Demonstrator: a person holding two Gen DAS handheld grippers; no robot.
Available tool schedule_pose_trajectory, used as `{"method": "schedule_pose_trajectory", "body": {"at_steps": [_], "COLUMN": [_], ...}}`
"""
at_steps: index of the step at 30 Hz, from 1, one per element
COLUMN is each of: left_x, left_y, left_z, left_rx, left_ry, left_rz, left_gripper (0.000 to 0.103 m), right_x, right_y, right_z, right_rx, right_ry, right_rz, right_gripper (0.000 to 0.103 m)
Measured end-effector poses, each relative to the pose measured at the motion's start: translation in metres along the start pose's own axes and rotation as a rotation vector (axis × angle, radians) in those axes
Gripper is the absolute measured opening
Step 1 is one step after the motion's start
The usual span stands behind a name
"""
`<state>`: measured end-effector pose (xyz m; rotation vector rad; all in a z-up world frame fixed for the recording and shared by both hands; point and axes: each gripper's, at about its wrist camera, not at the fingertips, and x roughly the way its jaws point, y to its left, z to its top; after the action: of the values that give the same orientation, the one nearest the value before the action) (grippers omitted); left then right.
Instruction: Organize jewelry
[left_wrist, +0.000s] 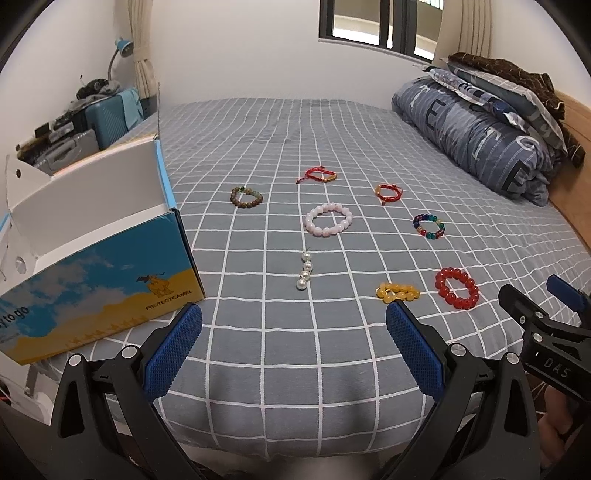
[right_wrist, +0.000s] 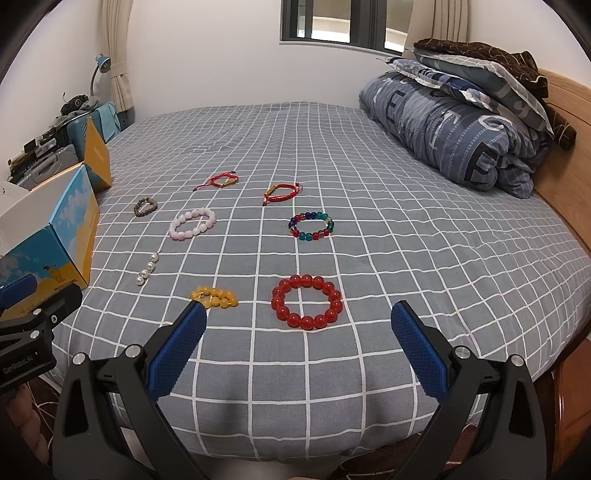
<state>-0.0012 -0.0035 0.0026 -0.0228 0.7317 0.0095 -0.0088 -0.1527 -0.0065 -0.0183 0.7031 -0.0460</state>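
Hovering over the bed (right_wrist: 369, 177), both sets of jaws wide open and empty: left gripper (left_wrist: 293, 347), right gripper (right_wrist: 299, 347).
Eight pieces lay spread on the checked sheet, none boxed yet; open box (left_wrist: 92, 258) sat at the left. Red bracelet (right_wrist: 306, 302) was nearest the right gripper, yellow one (right_wrist: 215, 296) just beside it, pearls (left_wrist: 305, 270) mid, pink (left_wrist: 328, 220), multicolour (right_wrist: 311, 225), brown (left_wrist: 246, 196) and two red cord pieces further back. Likely light, glossy beads, slippery; elastic rings would flex, so pinch across one side of the ring, not the whole loop.
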Motion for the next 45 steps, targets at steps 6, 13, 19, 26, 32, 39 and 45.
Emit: {"method": "schedule_pose_trajectory", "body": {"at_steps": [6, 13, 19, 26, 32, 39, 45], "left_x": [-0.0006, -0.0012, -0.0022, -0.0022, -0.0022, -0.0012, -0.0011], "left_y": [-0.0013, -0.0011, -0.0015, -0.0007, -0.0002, -0.0019, -0.0018], "left_z": [0.0008, -0.0001, 0.0, -0.0003, -0.0006, -0.0006, -0.0005], "left_rx": [0.003, 0.002, 0.007, 0.004, 0.003, 0.002, 0.001], "left_ry": [-0.002, -0.004, -0.01, -0.013, -0.009, -0.006, -0.006], "left_rz": [0.004, 0.01, 0.015, 0.012, 0.004, 0.001, 0.004], "left_gripper": [0.097, 0.097, 0.097, 0.097, 0.097, 0.097, 0.097], "right_x": [0.0001, 0.0005, 0.0006, 0.0007, 0.0008, 0.0008, 0.0008], "right_y": [0.0002, 0.0002, 0.0002, 0.0002, 0.0005, 0.0005, 0.0006], "right_z": [0.0002, -0.0001, -0.0003, -0.0003, -0.0004, -0.0001, -0.0001], "right_rx": [0.0, -0.001, -0.001, 0.0, -0.001, -0.001, 0.0], "right_ry": [0.001, 0.002, 0.002, 0.002, 0.002, 0.002, 0.002], "right_rz": [0.001, 0.001, 0.001, 0.002, 0.001, 0.001, 0.001], "right_gripper": [0.096, 0.096, 0.096, 0.096, 0.096, 0.096, 0.096]}}
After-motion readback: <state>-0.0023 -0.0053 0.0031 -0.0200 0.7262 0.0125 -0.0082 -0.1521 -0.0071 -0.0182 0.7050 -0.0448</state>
